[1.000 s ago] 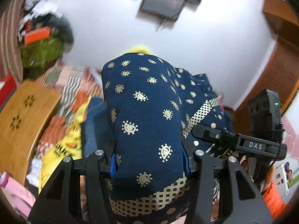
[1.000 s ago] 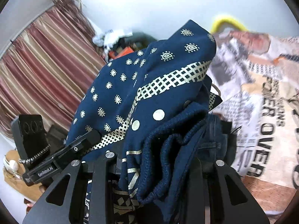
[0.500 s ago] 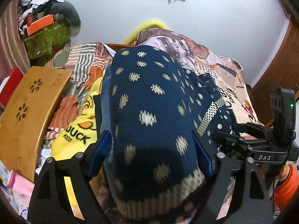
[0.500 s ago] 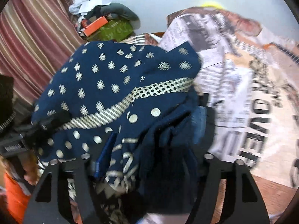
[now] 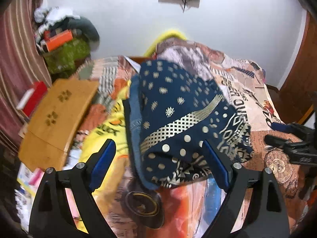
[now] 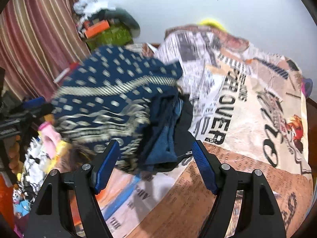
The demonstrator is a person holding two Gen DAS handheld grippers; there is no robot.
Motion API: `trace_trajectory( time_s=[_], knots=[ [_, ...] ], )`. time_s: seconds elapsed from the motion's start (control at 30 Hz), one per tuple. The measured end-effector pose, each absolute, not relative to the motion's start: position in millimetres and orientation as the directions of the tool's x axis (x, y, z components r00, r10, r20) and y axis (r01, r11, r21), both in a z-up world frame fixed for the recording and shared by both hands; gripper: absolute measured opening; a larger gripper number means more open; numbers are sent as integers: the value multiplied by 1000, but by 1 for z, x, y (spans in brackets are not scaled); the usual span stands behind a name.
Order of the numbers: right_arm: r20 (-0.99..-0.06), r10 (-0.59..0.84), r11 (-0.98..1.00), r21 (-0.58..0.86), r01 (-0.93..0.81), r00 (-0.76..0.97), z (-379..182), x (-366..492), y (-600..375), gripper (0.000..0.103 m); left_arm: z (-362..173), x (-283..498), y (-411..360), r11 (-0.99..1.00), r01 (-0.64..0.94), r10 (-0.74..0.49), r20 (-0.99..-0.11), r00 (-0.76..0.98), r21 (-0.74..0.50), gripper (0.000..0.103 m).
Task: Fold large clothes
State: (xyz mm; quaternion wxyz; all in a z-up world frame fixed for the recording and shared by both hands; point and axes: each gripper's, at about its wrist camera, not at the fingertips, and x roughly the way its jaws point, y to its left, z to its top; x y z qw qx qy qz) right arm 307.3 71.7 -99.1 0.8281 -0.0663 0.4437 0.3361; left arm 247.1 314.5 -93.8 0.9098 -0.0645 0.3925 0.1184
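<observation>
A folded navy garment with gold dots and a gold checked band [image 5: 178,115] lies in a bundle on the printed bedspread [image 5: 247,99]. It also shows in the right wrist view [image 6: 118,99], blurred, with dark blue folds at its right edge. My left gripper [image 5: 158,164] is open, its blue pads on either side of the bundle's near edge, holding nothing. My right gripper [image 6: 154,164] is open and empty, just short of the bundle's near edge. The right gripper shows at the right edge of the left wrist view [image 5: 293,144].
A wooden lap table [image 5: 57,115] and a yellow duck-print cloth [image 5: 111,130] lie left of the bundle. A pile of bags and clothes [image 5: 65,45] stands in the far left corner by striped curtains [image 6: 39,39]. A wooden door [image 5: 301,75] is at right.
Both grippers have opened and let go of the navy garment, which has dropped onto the bed. Both have drawn back towards me.
</observation>
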Motion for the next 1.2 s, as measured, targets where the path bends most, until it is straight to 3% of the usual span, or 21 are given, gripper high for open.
trace_trajectory(
  time_s=[0.23,0.43,0.7,0.93,1.0,1.2],
  knots=[
    [-592,611,738,186,-649,525,-10,252,47,72,-18,188,277,964,-267,223,-559,799,4,89],
    [-423,674,711,149,-687,605,47,195,32,72,45,121,225,963,-266,266,-323,908,44,89],
    [-205,697,712,76,-698,688,87,112,10,72,69,47,169,959,-280,283,-114,952,40,89],
    [-164,655,751,30,-659,738,91,79,5,73,63,13,150,957,-289,288,-71,955,-11,94],
    [-171,634,768,23,-640,754,89,79,7,83,60,8,148,956,-293,291,-73,954,-25,98],
    [-188,596,800,56,-597,781,86,82,2,103,52,5,148,945,-322,316,-92,944,-51,103]
  ],
)
